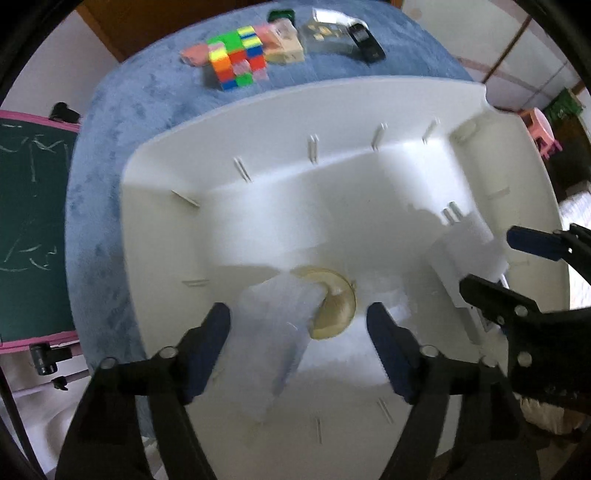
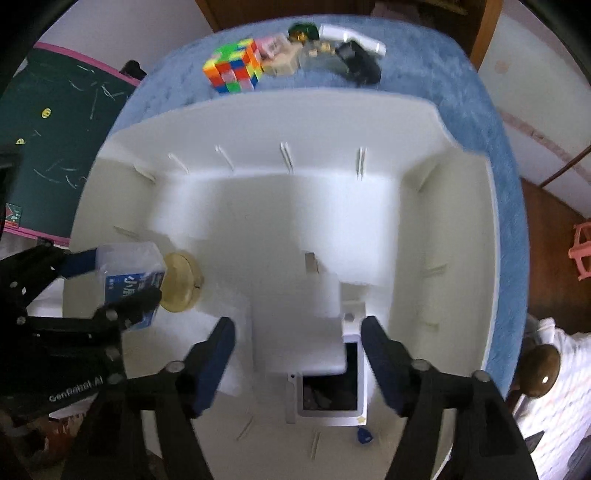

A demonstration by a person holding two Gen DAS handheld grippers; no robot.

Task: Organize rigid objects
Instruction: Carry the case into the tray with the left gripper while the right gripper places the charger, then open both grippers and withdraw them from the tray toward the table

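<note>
Being carried wide apart, the jaws of the left gripper (image 1: 297, 317) are gripping nothing. A translucent plastic box (image 1: 273, 332) with a blue label is being straddled loosely, and the pad on the far side from it is well clear. The box is blurred and tilted low in the white storage bin (image 1: 258, 122), and it is overlapping a round tan disc (image 1: 336, 310) on the bin floor.

The jaws of the right gripper (image 2: 297, 325) are likewise being held apart and unclenched. A plain white box (image 2: 291, 339) is being framed between them with a gap on each side. This box is lying partly over a white device with a dark screen (image 2: 328, 395), and a small blue tag (image 2: 364, 435) is lying just beside that device.

Judged in progress: two boxes are being delivered into the bin, where three smaller items are already being kept.

Judged outstanding: a group of things is being left on the blue cloth (image 1: 103, 184) beyond the bin's far wall. It includes a multicoloured puzzle cube (image 1: 236, 59), a pale wooden block (image 1: 286, 48), a clear plastic case (image 1: 325, 35) and a black handset (image 1: 365, 42). Some pink and green pieces among them are too small to be identified. Most of the bin floor is being left unoccupied.
</note>
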